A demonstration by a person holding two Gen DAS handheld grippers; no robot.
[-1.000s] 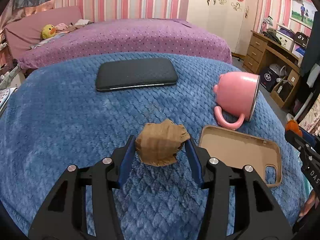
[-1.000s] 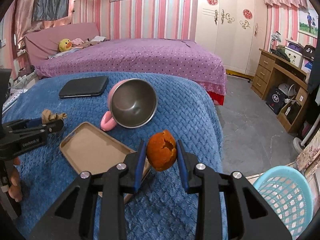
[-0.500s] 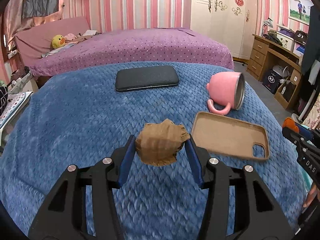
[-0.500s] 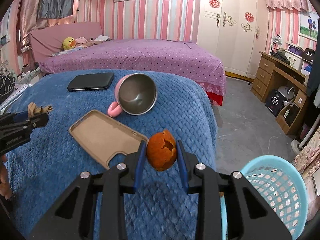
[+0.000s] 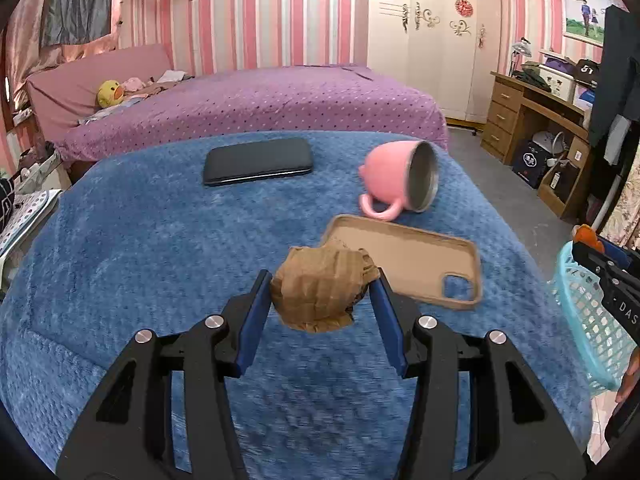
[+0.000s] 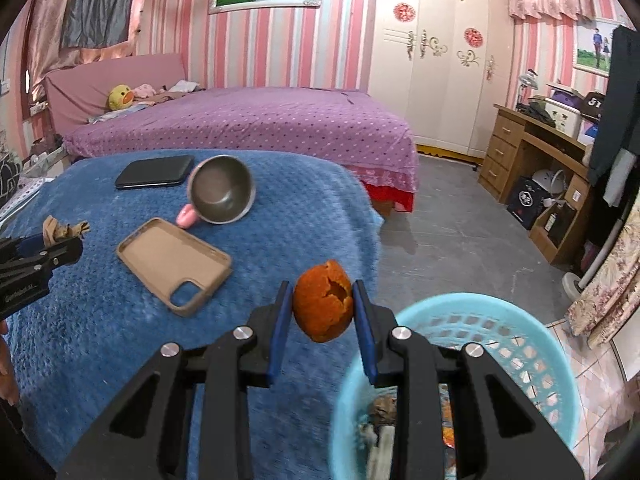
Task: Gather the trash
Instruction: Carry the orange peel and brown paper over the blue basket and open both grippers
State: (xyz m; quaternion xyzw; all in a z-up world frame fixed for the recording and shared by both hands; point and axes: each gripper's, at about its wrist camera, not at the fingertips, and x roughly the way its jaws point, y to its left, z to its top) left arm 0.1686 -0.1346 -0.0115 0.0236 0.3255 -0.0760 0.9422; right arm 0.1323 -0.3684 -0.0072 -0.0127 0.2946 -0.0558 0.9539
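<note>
Left gripper [image 5: 324, 294], seen from its own wrist camera, pinches a crumpled wad of brown paper [image 5: 322, 290] between its blue pads, holding it clear above the blue blanket [image 5: 160, 248]. Just beyond the wad lies a tan phone case [image 5: 404, 258], inner side up, and behind that a pink mug [image 5: 394, 182] tipped on its side with its steel mouth turned right. A black phone [image 5: 258, 161] lies flat farther back. At the right edge this view catches the right gripper [image 5: 600, 256] from the side and only a slice of the light blue basket [image 5: 588, 320] below it.

Right gripper [image 6: 323, 306], in its own wrist view, is clamped on an orange peel [image 6: 323, 305] shaped like a hollow ball with a torn hole facing the camera. The peel hangs over the blanket's edge, just beside the near rim of the basket [image 6: 480, 308], which stands on the floor. Only this view looks into the basket, where some litter lies at the bottom, too blurred to name. It also looks straight into the mug's [image 6: 221, 189] steel interior. At the left edge, the left gripper [image 6: 60, 240] shows with its paper wad [image 6: 60, 230] sticking up.
</note>
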